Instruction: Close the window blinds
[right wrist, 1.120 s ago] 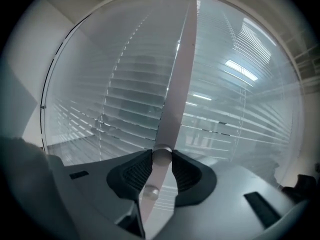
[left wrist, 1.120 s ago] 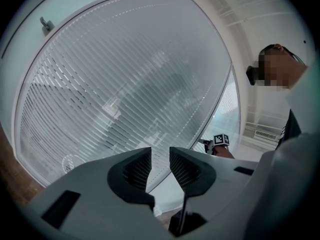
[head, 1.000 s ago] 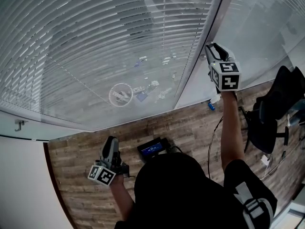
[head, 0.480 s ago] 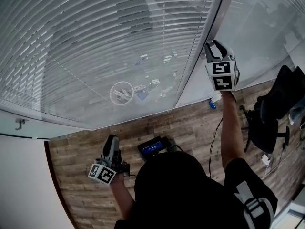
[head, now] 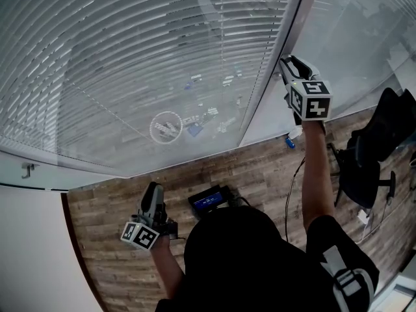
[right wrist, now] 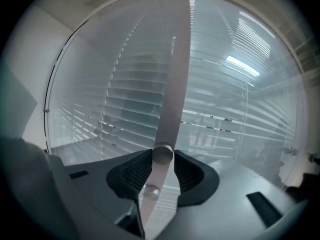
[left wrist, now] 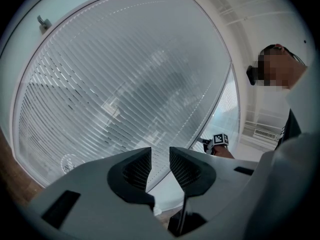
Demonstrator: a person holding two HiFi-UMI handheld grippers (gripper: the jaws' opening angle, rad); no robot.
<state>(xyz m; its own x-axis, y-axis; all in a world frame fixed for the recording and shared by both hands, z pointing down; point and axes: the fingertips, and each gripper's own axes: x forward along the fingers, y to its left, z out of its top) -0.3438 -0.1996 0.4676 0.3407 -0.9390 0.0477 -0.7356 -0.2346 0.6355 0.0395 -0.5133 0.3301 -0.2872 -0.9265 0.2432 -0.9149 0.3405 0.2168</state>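
Note:
Pale horizontal slat blinds [head: 130, 57] cover the big window, and the street shows through the gaps between slats. My right gripper [head: 289, 64] is raised at the window's grey mullion [head: 273, 77]. In the right gripper view its jaws [right wrist: 162, 156] are shut on the round end of the blinds' tilt wand [right wrist: 162, 153], with the mullion [right wrist: 175, 84] and slats [right wrist: 125, 104] right behind. My left gripper [head: 153, 194] hangs low over the wooden floor. In the left gripper view it [left wrist: 160, 156] stands slightly open with nothing between the pads, pointing up at the blinds [left wrist: 125, 84].
A black office chair [head: 370, 155] stands at the right. On the wooden floor [head: 110, 239] lie a dark device with a blue screen [head: 208, 201], a cable [head: 289, 187] and a small blue object [head: 288, 143]. A white wall [head: 32, 252] with a hook [head: 26, 169] is at the left.
The right gripper has twisted about its own axis at the mullion, turning its marker cube one way and back. The left gripper has stayed where it was.

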